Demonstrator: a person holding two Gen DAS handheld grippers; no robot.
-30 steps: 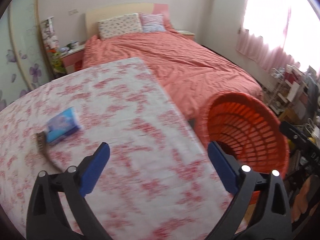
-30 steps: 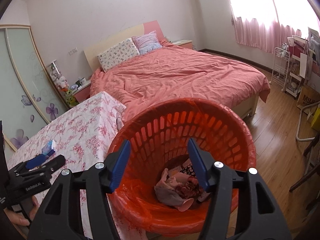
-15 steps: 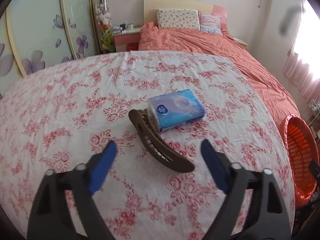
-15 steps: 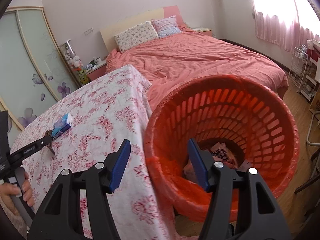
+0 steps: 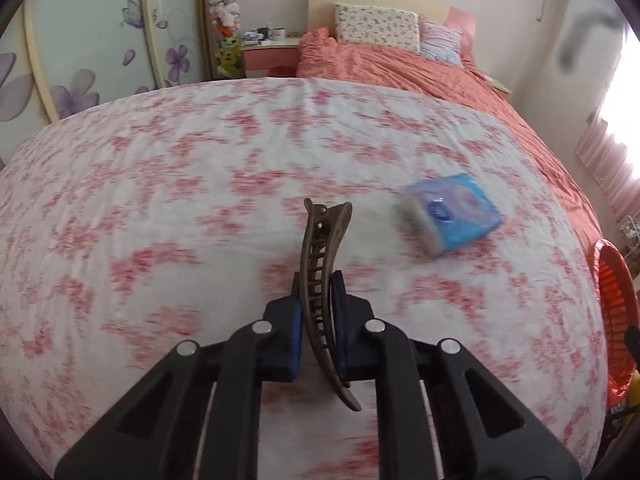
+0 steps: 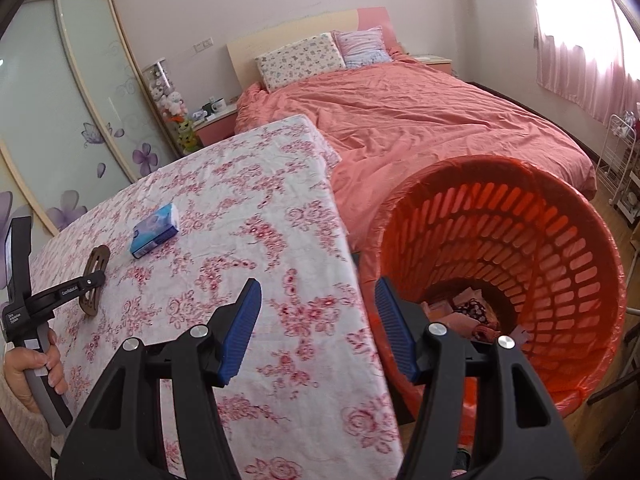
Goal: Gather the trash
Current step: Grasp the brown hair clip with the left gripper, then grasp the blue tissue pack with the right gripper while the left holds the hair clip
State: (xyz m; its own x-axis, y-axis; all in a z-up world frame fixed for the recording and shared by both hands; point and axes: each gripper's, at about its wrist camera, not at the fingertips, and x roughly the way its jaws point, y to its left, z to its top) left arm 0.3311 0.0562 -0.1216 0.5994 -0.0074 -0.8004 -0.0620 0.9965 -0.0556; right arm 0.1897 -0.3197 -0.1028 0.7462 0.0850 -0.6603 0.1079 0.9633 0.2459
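The brown hair clip (image 5: pixel 322 280), judged light, stiff and curved, is clamped mid-length by the left claw (image 5: pixel 317 312), while the right claw (image 6: pixel 316 328) is held wide.

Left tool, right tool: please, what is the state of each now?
Left tool: closed on the hair clip.
Right tool: open, holding nothing.

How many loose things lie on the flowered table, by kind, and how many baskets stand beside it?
Brown hair clip: 1, shut in the left gripper
Blue tissue pack: 1
Orange basket: 1
Total: 3
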